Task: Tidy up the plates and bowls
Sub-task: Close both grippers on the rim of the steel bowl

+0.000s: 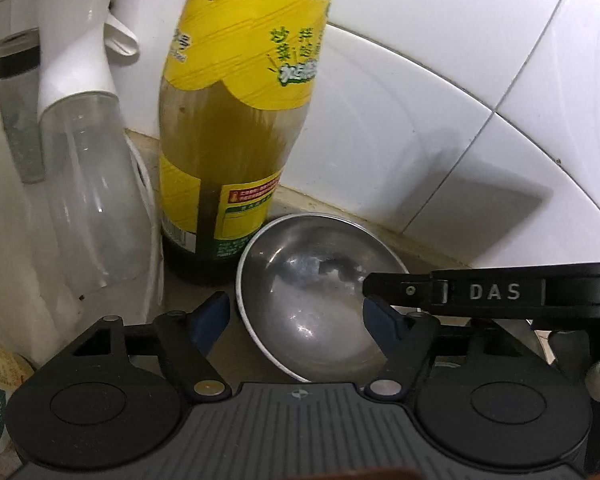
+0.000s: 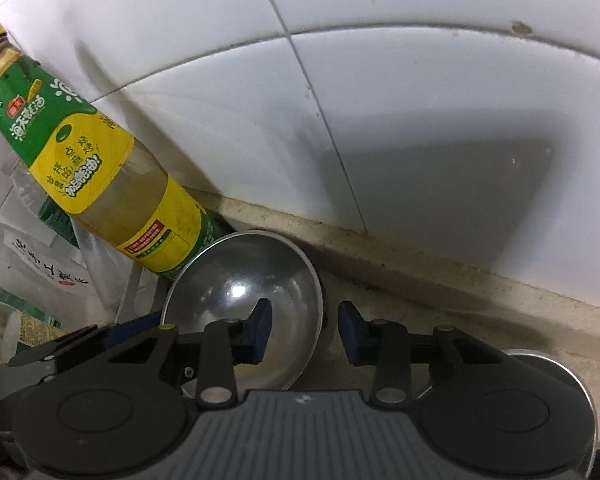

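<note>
Bowl: we see a steel bowl (image 1: 316,292) standing on the bench (image 2: 440,280) in the corner by the white tiled wall (image 1: 440,100), its rim just beside the foot of a yellow-labelled sauce bottle (image 1: 236,120).
Left gripper: our left gripper (image 1: 296,320) stands wide open, one blue pad (image 1: 210,322) outside the bowl's left rim and the other inside the bowl near its right side; it has hold of nothing.
Right gripper: our right gripper (image 2: 305,332) is also spread open, straddling the bowl's right rim, left pad (image 2: 262,330) inside the bowl, right pad (image 2: 350,332) outside over the bench; we cannot tell whether either pad touches the metal.
Second vessel: we make out a steel rim (image 2: 548,360) low under the right gripper, mostly hidden.
Clutter: to the left we see a clear spray bottle (image 1: 84,152) with a white head, and a small jar with a black band (image 1: 14,92) behind it.
</note>
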`<state>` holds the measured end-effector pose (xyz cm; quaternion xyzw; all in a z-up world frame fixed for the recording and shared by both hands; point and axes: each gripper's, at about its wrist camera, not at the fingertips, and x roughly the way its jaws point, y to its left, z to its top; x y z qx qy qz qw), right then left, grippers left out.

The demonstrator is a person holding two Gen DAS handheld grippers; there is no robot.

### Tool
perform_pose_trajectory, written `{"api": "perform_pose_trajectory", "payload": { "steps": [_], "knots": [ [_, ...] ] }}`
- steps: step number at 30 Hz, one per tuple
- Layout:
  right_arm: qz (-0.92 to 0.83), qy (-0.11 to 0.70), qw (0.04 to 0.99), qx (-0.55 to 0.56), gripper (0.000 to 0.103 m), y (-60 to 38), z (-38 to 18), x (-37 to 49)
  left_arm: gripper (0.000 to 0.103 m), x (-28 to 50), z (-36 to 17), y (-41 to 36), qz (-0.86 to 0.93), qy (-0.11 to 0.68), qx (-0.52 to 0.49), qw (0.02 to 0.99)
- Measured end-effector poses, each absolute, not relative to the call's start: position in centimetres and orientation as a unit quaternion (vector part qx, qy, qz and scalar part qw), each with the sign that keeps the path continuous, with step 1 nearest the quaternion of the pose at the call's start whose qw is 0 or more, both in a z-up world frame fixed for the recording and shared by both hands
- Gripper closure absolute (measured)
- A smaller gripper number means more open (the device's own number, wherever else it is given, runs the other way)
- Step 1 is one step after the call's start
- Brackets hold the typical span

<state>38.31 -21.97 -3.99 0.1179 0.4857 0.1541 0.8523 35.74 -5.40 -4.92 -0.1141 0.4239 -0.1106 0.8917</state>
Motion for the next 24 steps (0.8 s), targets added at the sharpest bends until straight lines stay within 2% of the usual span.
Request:
{"api": "perform_pose_trajectory", "payload": {
  "steps": [3, 7, 13, 15, 20, 24],
  "knots": [
    [0.149, 0.494, 0.848, 0.119, 0.067, -21.9, -4.3, 38.6, 0.029, 35.9, -5.1, -5.9, -0.105, 0.422, -0.099, 0.895],
    [0.149, 0.495, 0.848, 0.12, 0.066, -22.0, -4.4, 38.7, 0.045, 36.2, -5.1, -5.9, -0.111, 0.424, -0.094, 0.894],
    [0.145, 0.495, 0.846, 0.133, 0.066, -22.8, -4.7, 38.8, 0.059, 36.6, -5.3, -6.3, -0.119, 0.428, -0.07, 0.893],
    [0.144, 0.495, 0.846, 0.133, 0.066, -22.9, -5.0, 38.6, 0.059, 36.9, -5.2, -6.6, -0.123, 0.433, -0.071, 0.89],
    [0.146, 0.495, 0.843, 0.15, 0.066, -23.4, -5.1, 38.6, 0.048, 37.9, -5.8, -7.9, -0.126, 0.45, -0.049, 0.883],
    [0.142, 0.501, 0.84, 0.153, 0.066, -23.4, -5.2, 38.7, 0.046, 38.5, -7.5, -8.1, -0.116, 0.466, -0.051, 0.876]
  ]
}}
